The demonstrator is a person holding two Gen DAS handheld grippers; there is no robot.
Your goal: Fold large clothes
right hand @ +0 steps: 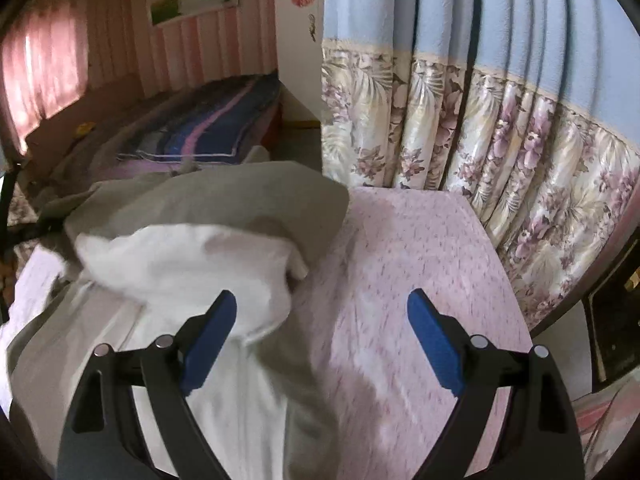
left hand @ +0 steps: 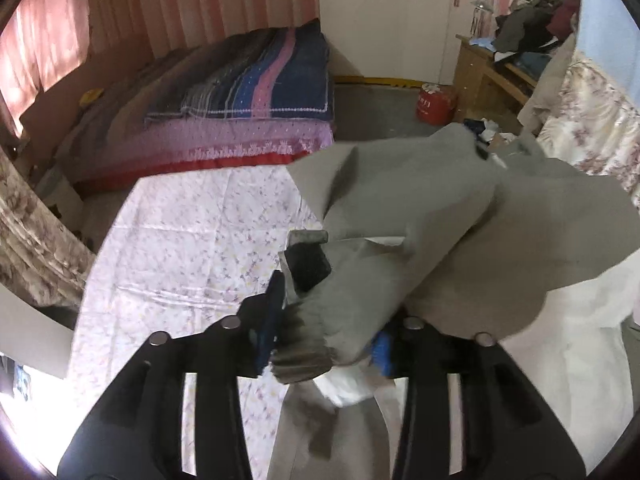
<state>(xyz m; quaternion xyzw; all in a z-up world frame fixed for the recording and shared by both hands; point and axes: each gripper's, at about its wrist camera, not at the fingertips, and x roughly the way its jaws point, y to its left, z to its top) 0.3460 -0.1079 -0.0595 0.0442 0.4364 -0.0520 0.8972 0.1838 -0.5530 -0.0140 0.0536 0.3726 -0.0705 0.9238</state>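
Garment: I am working on a large grey-beige jacket with a white lining, and it is lying partly bunched and partly lifted over the table covered in a pale pink floral cloth.
Left gripper: I am holding it clamped on the jacket's ribbed grey cuff, with the sleeve fabric bulging up between the blue pads.
Right gripper: I am holding it with its blue pads well apart and nothing between them, hovering above the cloth just beside the jacket's white lining.
Done so far: I am judging the fold as barely begun; the body is lying in loose humps with the lining turned outward in places, and I am seeing no flat, squared panel anywhere.
Left to do: I am expecting that the sleeve I am gripping needs laying across the body, the far side needs the same, and then the whole needs halving and smoothing.
Containers: I am seeing a round red tin with a patterned lid on the floor beyond the table; the lid is on, so I cannot tell what is in it.
Other holders: I am seeing a wooden side cabinet near the wall, carrying a heap of dark clothes on top.
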